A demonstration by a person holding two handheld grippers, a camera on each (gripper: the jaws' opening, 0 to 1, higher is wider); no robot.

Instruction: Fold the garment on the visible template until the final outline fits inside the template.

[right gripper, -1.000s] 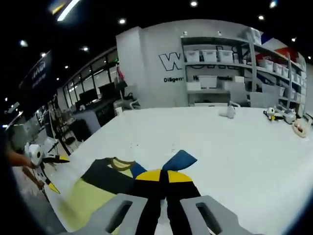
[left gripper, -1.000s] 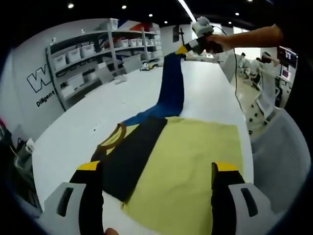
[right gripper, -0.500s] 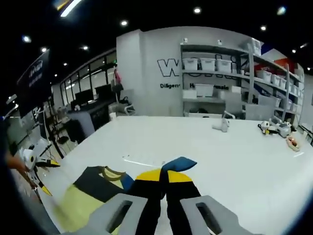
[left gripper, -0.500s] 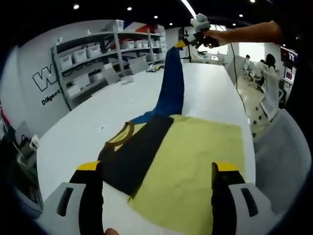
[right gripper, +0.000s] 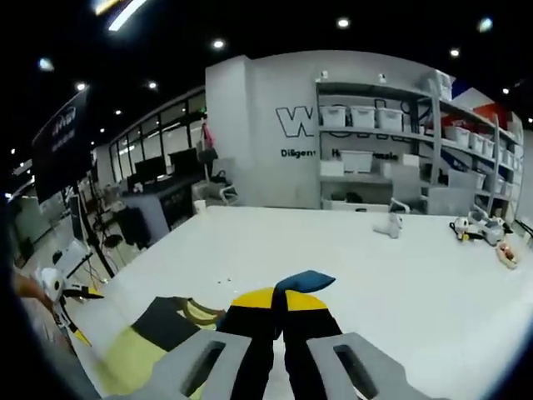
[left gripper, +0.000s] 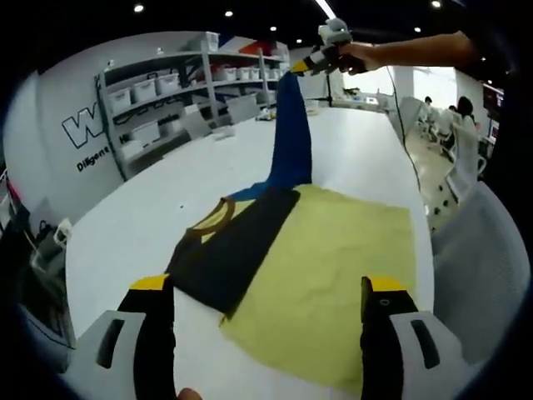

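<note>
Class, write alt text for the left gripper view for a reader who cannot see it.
A yellow, black and blue garment lies on a white table, its blue sleeve lifted high by the right gripper. The left gripper hovers open in the foreground.

The garment (left gripper: 250, 250), a shirt with a black body, blue sleeve and mustard-trimmed collar, lies partly on the yellow template (left gripper: 333, 275), its body covering the template's collar-side edge. The template is a flat rectangular sheet spread on the white table (left gripper: 150, 217). The blue sleeve rises off the table from the template's far edge, stretched up taut.
</note>
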